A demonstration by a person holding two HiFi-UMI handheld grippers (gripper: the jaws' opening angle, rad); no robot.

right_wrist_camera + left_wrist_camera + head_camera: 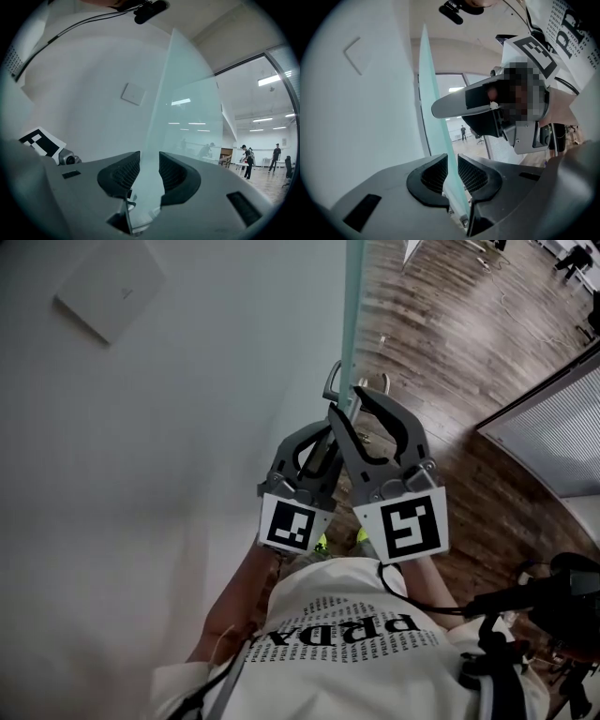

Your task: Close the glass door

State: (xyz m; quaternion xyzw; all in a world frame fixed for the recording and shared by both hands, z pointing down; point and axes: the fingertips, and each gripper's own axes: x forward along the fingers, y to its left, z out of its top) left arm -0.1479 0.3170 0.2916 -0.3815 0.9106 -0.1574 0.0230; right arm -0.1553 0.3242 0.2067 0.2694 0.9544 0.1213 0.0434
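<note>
Plain white wall point(141, 474) fills the left of the head view. White square wall plate point(110, 287) mounted on it, upper left. Dark wood plank floor point(450, 324) on the right. Grey ribbed panel in dark frame point(562, 427) at far right. Right gripper view: distant standing people point(247, 161) in a bright room, ceiling strip lights point(272, 79) lit above.

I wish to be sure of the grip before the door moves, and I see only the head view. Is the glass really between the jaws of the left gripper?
Observer: Yes. In the left gripper view the edge of the glass door runs between the jaws of the left gripper, and both jaws appear closed against it.
Operator: And the right one?
Observer: The same. The pane fills the gap of the right gripper, one jaw on each face.
Operator: Is anybody close behind the glass?
Observer: Not close. The right gripper view shows a person far off in the room.
</note>
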